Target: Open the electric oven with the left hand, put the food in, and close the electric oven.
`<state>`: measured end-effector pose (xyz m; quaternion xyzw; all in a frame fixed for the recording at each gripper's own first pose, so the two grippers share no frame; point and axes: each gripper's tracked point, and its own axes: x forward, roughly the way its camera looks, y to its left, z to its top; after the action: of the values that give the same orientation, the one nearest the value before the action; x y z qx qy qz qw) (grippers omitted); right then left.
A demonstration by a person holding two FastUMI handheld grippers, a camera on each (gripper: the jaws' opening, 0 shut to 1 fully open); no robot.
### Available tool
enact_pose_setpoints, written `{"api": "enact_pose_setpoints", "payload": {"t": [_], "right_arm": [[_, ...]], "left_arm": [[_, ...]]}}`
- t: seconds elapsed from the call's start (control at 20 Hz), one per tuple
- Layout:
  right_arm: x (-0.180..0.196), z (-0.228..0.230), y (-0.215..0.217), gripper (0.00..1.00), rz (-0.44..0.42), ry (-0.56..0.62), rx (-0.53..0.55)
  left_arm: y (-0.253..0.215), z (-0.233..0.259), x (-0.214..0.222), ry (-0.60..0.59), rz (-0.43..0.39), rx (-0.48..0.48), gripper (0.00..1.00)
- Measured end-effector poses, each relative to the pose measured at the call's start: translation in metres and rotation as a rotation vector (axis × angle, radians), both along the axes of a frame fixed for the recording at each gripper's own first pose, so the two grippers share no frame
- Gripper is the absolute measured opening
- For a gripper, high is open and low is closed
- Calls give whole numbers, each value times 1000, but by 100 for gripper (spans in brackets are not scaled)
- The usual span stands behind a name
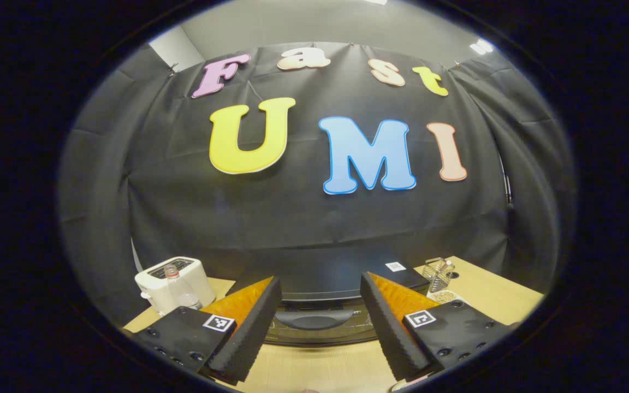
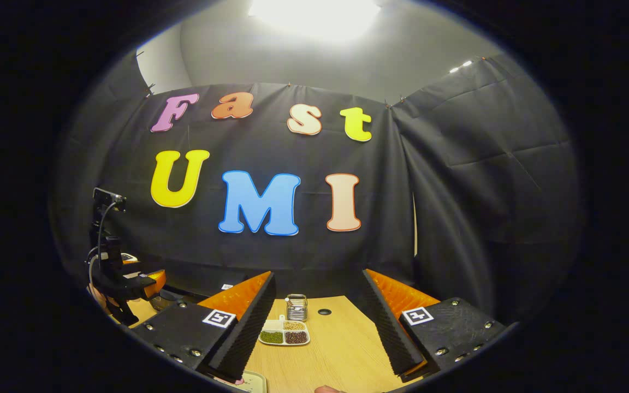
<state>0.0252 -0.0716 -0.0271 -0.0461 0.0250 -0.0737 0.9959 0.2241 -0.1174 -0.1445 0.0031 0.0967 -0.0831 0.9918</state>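
Observation:
In the left gripper view the black electric oven [image 1: 336,273] stands straight ahead on the wooden table, door closed, its curved handle [image 1: 314,317] low between my fingers. My left gripper [image 1: 320,283] is open, a short way in front of the door and touching nothing. My right gripper [image 2: 318,275] is also open and empty, held above the table [image 2: 336,349]. A pale tray edge [image 2: 251,383] with something pink on it peeks out at the bottom of the right gripper view, under the left finger. The left gripper [image 2: 129,281] shows far left there, beside a corner of the oven [image 2: 224,285].
A white toaster [image 1: 175,279] and a clear bottle [image 1: 182,292] stand left of the oven. A wire basket [image 1: 438,274] sits to its right. A divided dish of beans [image 2: 284,332], a mesh cup [image 2: 296,307] and a cable hole [image 2: 324,311] lie ahead of the right gripper.

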Motion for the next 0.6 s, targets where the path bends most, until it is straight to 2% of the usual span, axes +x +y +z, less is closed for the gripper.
{"api": "enact_pose_setpoints", "payload": {"t": [0.25,0.3,0.35,0.6], "right_arm": [[6,-2,2,95,-42,23,-24],[7,-4,3,95,-49,28,-23],[8,-5,5,95,-53,36,-23],[5,-7,7,95,-62,39,-52]], "left_arm": [[1,-38,30,51,-11,13,98],[2,-46,34,63,-10,15,100],[2,-53,37,74,-10,17,98],[-1,-77,41,111,-7,3,100]]}}
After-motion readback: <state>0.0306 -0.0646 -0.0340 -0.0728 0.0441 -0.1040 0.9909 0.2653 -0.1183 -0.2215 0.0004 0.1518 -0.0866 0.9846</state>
